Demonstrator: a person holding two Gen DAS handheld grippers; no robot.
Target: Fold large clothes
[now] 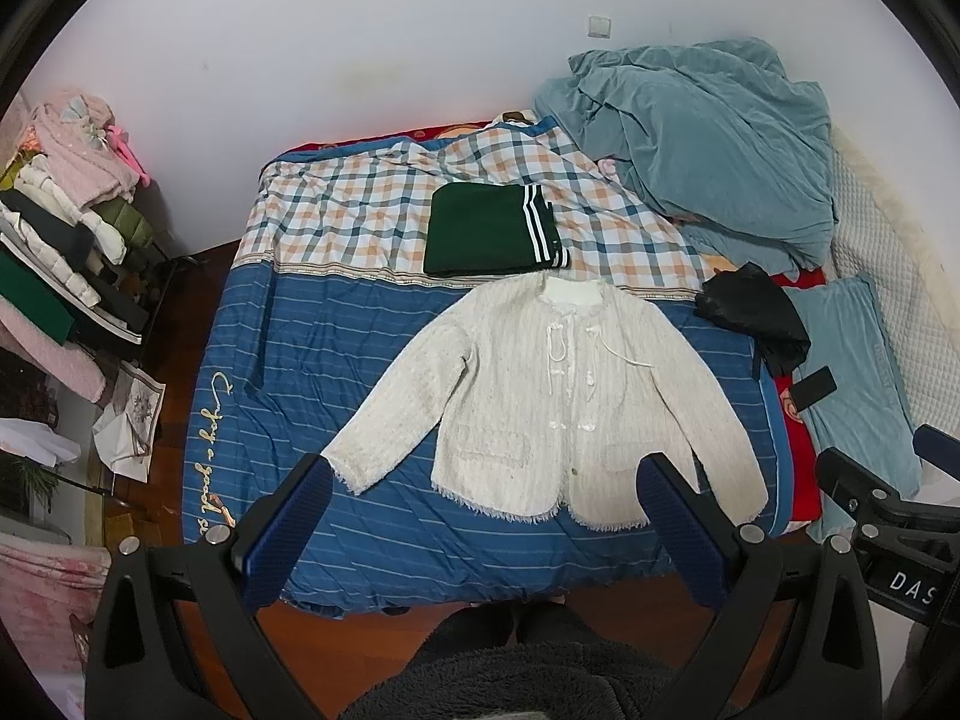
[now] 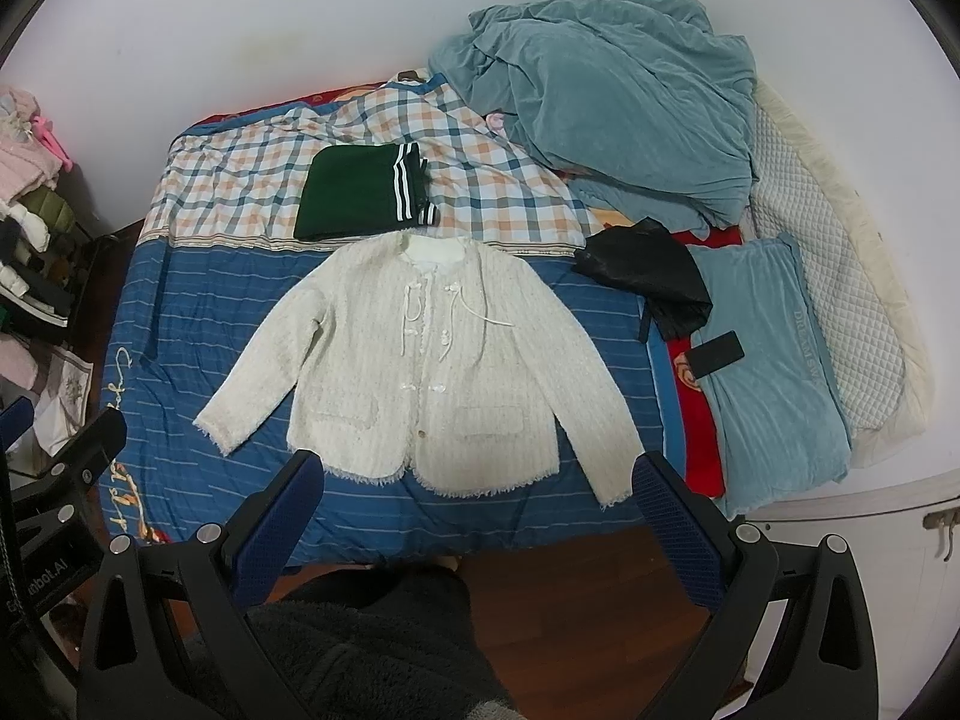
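Observation:
A cream knitted jacket [image 1: 540, 402] [image 2: 420, 372] lies spread flat, front up, both sleeves out, on the blue striped bedcover [image 1: 336, 348] [image 2: 198, 312]. Just beyond its collar lies a folded dark green garment with white stripes [image 1: 489, 231] [image 2: 360, 192]. My left gripper [image 1: 486, 480] hangs open above the jacket's hem, holding nothing. The right gripper [image 2: 480, 474] is open too, above the hem and the near bed edge, apart from the cloth. The right gripper's body shows at the right edge of the left wrist view.
A rumpled teal blanket [image 2: 612, 96] is heaped at the bed's far right, with a black bag [image 2: 654, 276], a phone [image 2: 717, 354] and a teal pillow [image 2: 774, 372] beside the jacket. Piled clothes [image 1: 66, 228] stand left of the bed. A person's dark fleece [image 2: 360, 648] is below.

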